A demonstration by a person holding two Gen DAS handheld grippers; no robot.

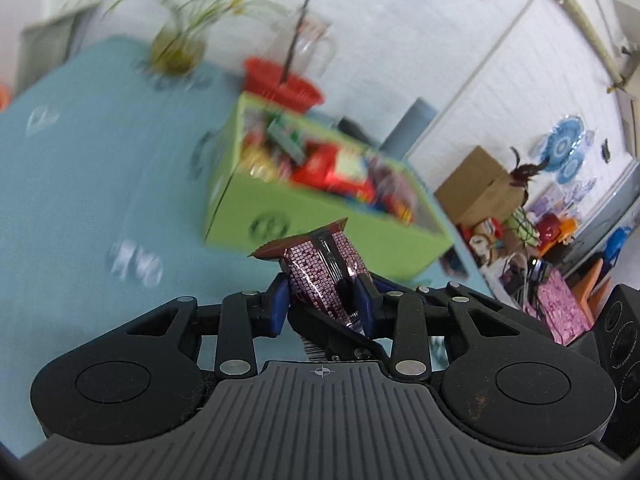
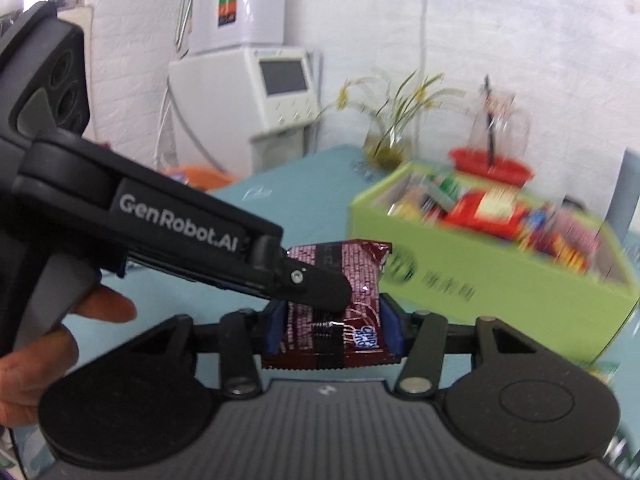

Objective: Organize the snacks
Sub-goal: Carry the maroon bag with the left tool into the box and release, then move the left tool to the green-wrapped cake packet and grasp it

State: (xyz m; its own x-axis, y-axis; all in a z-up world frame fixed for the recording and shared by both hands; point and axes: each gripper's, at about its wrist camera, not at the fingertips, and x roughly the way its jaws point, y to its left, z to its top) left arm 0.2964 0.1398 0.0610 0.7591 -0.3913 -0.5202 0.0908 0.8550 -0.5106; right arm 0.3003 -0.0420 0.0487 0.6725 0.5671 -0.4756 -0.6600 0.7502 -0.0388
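A maroon snack packet is clamped between the blue pads of my left gripper, held above the teal tablecloth. The same packet also sits between the blue pads of my right gripper, so both grippers are shut on it. The left gripper's black finger crosses over the packet from the left in the right wrist view. A lime green box full of assorted snacks stands just beyond the packet; it also shows in the right wrist view to the right.
A red basket and a clear glass jug stand behind the box. A glass vase with plants sits on the teal table at the back. Cardboard boxes and clutter lie off the table's right.
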